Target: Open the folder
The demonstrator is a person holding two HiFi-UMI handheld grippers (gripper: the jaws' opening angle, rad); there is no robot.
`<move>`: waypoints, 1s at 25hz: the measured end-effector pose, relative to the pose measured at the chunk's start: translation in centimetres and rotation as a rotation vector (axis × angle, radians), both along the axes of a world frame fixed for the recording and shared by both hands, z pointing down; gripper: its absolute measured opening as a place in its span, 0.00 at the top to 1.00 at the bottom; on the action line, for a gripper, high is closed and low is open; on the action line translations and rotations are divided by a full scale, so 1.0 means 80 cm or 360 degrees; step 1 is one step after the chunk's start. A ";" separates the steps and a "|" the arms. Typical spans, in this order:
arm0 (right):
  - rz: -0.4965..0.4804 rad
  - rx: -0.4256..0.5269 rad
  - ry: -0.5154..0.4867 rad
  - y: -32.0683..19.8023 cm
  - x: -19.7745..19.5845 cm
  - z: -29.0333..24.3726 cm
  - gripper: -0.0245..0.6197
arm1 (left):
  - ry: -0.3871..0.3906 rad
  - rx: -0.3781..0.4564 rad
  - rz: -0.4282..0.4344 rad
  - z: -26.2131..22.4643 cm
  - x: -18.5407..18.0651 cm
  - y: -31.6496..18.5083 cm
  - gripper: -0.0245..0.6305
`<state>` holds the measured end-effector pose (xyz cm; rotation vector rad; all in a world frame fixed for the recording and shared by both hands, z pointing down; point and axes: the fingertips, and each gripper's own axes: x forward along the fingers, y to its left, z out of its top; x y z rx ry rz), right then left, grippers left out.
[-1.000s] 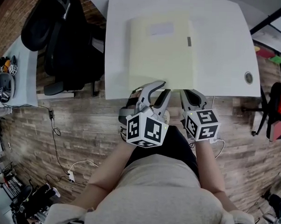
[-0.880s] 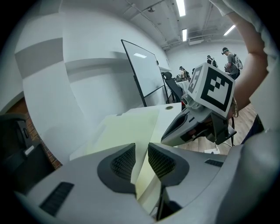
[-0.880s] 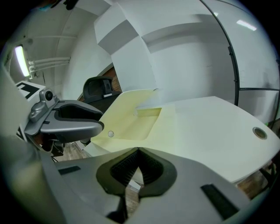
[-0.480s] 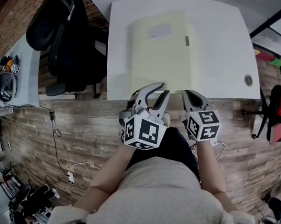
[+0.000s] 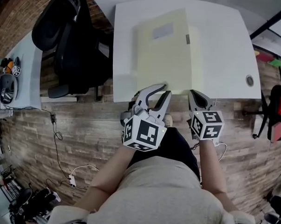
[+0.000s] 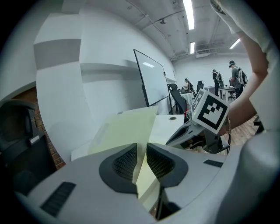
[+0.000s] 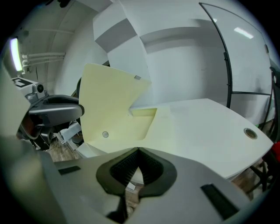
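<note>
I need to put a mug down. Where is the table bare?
Widest bare patch: between the folder and the table's right edge, with the grommet at its near corner. A narrower strip lies left of the folder. The middle is crowded by the folder.

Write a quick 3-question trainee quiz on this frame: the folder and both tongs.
1. True or false: the folder's front cover lies flat on the table.
2. Which tongs have the front cover between their jaws? A) left tongs B) right tongs C) neither
3. How do the right tongs' jaws stand?
Key: 1. False, it is raised off the folder. 2. A; their jaws have just been closing on it. 3. Together, with nothing between them.
</note>
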<state>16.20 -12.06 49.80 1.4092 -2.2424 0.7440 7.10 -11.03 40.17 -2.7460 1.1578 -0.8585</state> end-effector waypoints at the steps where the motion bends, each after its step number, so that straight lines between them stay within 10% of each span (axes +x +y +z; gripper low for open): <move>1: 0.0010 0.0002 0.0009 0.000 0.000 0.000 0.93 | 0.0008 0.0001 0.0000 -0.002 -0.003 0.000 0.84; 25: 0.0060 0.0000 0.0153 -0.001 0.003 0.002 0.93 | 0.0162 0.0089 -0.0166 -0.038 -0.082 0.001 0.89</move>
